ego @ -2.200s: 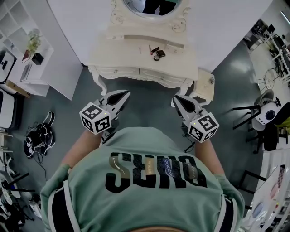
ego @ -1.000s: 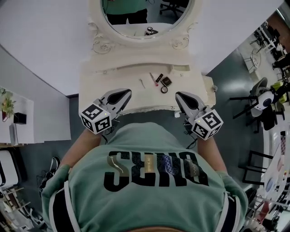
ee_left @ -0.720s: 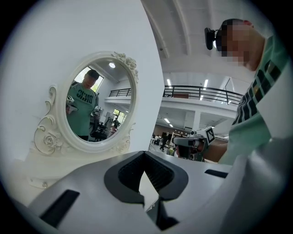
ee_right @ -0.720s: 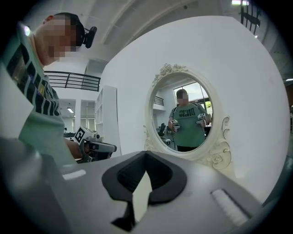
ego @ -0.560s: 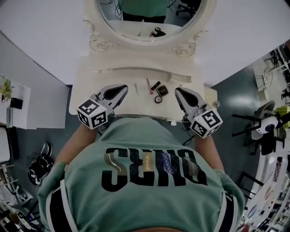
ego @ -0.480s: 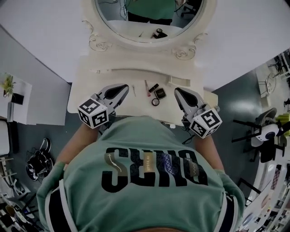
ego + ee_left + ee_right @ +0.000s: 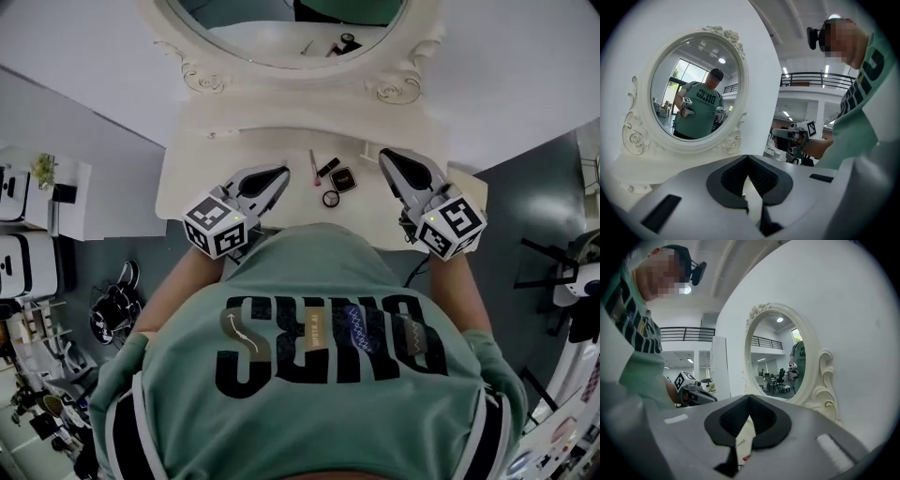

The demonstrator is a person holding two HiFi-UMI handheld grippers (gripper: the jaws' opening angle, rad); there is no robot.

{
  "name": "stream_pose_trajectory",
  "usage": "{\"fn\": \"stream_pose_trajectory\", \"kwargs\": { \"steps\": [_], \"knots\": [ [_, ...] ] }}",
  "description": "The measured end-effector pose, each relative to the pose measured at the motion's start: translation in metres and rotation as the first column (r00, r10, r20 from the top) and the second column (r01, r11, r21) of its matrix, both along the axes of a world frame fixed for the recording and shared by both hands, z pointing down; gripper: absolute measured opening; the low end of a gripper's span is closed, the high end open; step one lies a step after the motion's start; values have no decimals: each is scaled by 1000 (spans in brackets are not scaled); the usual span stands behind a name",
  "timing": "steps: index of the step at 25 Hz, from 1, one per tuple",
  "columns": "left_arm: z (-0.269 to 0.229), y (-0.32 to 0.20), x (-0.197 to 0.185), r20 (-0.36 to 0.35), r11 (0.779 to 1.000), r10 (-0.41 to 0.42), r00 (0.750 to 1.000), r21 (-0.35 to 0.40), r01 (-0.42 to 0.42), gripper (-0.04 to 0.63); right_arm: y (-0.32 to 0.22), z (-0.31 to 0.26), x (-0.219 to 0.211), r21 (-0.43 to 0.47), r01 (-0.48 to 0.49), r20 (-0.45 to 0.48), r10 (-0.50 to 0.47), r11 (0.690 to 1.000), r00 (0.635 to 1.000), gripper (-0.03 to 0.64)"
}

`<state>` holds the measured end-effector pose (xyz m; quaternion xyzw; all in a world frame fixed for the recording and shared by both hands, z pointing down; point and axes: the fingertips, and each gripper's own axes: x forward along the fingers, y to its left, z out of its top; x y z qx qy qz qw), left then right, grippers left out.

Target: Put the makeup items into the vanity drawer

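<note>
Shut and empty, the left tongs (image 7: 277,174) and right tongs (image 7: 386,155) flank the makeup items (image 7: 335,180) lying upper centre on the vanity surface (image 7: 202,173), probably poised to begin, with the drawer unseen.

Grey floor (image 7: 536,214) (white wall (image 7: 525,56) behind)

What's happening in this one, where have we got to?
A person stands at a white vanity with an oval mirror, a gripper in each hand. The left gripper and right gripper are both shut and empty, on either side of the makeup on the vanity top: a thin pink stick, a dark tube, a square compact and a round compact. Nothing is picked up yet, and no drawer is in view.
</note>
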<state>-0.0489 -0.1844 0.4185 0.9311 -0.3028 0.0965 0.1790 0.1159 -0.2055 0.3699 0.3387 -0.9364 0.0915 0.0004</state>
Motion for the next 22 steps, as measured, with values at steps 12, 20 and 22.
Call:
{"fn": "stream_pose_trajectory", "kwargs": {
  "steps": [12, 20, 22],
  "knots": [
    [77, -15, 32, 174, 976, 216, 961, -55, -209, 5, 6, 30, -3, -53, -100, -40, 98, 994, 994, 9],
    [190, 14, 68, 406, 911, 409, 817, -232, -341, 123, 4, 64, 17, -115, -124, -31, 122, 986, 992, 9],
    [217, 15, 72, 443, 899, 434, 785, -276, -341, 162, 3, 72, 18, -121, -121, -29, 118, 985, 993, 9]
  ]
}}
